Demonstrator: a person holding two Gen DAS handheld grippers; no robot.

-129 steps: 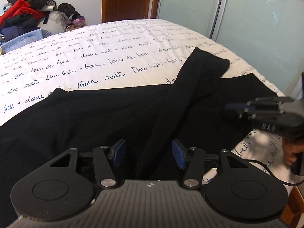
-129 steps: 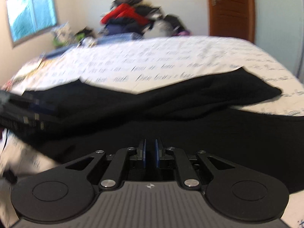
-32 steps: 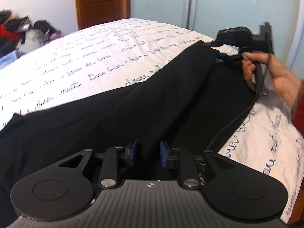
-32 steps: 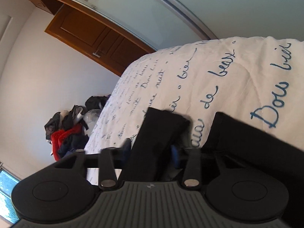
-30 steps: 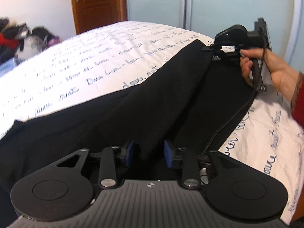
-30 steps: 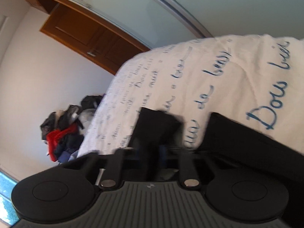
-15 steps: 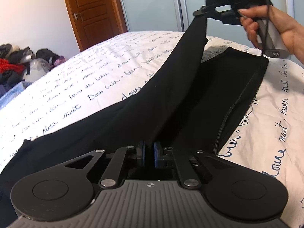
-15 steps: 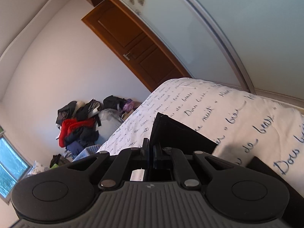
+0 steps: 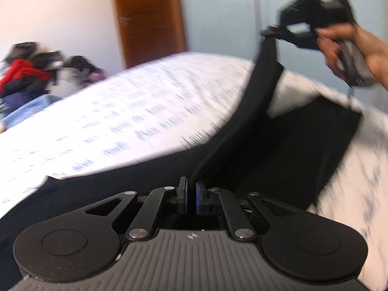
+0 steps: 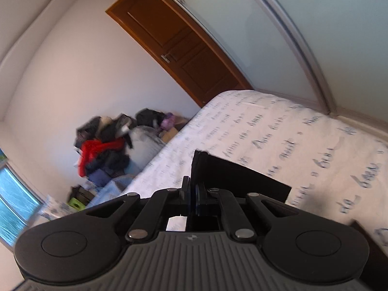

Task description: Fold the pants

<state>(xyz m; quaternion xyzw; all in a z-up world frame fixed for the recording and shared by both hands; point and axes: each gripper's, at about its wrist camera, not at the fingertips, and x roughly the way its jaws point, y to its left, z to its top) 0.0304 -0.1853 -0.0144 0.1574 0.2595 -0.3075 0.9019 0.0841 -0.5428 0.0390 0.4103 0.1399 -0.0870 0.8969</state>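
Nearest the left wrist camera, the left gripper [image 9: 191, 197] had its two blue-padded jaws pressed almost together, pinching a fold of the black fabric pants [image 9: 286, 150] right at the tips. From that pinch one narrow pant leg rose taut up and to the right, off the bed, while the rest of the pants lay spread across the near edge of the white bedsheet printed with blue cursive writing [image 9: 135, 121], the other leg flat on the sheet to the right.

At the upper end of the raised leg, the right gripper [image 9: 276, 32], held in the person's right hand [image 9: 356, 46], gripped the leg's hem well above the bed. The right wrist view showed the same hold close up: its jaws were closed on the dark cuff, whose flat end stuck out past the tips over the sheet.

Farther off, past the far side of the bed, a heap of red, black and blue clothes [image 10: 104, 150] sat against the white wall. Behind it stood a brown wooden door [image 10: 179, 46], and beside that a pale frosted-glass sliding wardrobe panel [image 10: 303, 19]. Much of the left view was blurred.
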